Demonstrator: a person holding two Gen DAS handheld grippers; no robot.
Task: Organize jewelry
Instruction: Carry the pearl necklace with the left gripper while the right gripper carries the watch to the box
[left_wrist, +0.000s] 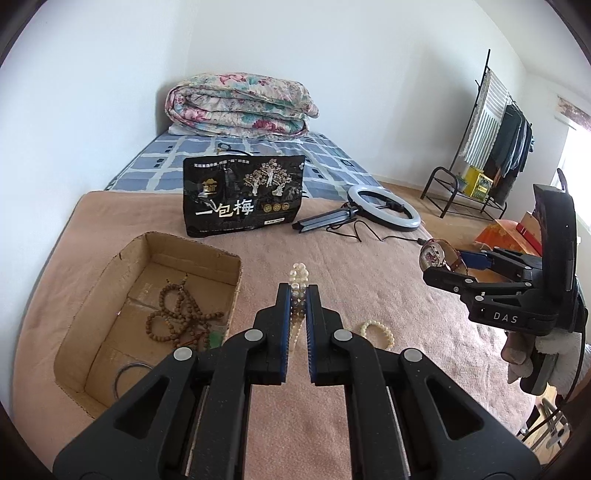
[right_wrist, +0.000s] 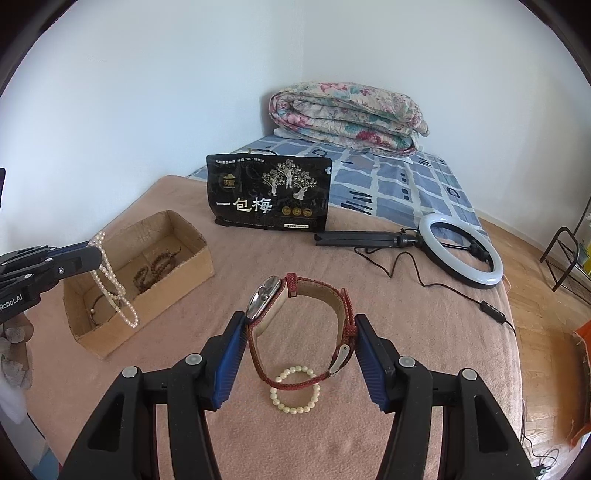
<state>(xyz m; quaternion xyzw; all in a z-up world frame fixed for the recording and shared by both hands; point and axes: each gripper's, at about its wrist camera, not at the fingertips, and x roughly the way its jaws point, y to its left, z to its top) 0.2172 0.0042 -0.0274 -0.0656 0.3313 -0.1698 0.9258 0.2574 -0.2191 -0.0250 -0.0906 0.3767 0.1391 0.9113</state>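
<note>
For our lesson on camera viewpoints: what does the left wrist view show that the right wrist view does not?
Left wrist view only: a clothes rack by the far wall, and a thin dark ring in the cardboard box.

Right wrist view only: the watch with its whole red strap.

Both: pearl necklace, cream bead bracelet, ring light, black bag.

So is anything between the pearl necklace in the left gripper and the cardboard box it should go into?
Nothing visible blocks it. The pearl necklace hangs from the left gripper right at the open-topped cardboard box, in front of its near wall. Inside, only brown beads lie on the floor, leaving room.
</note>
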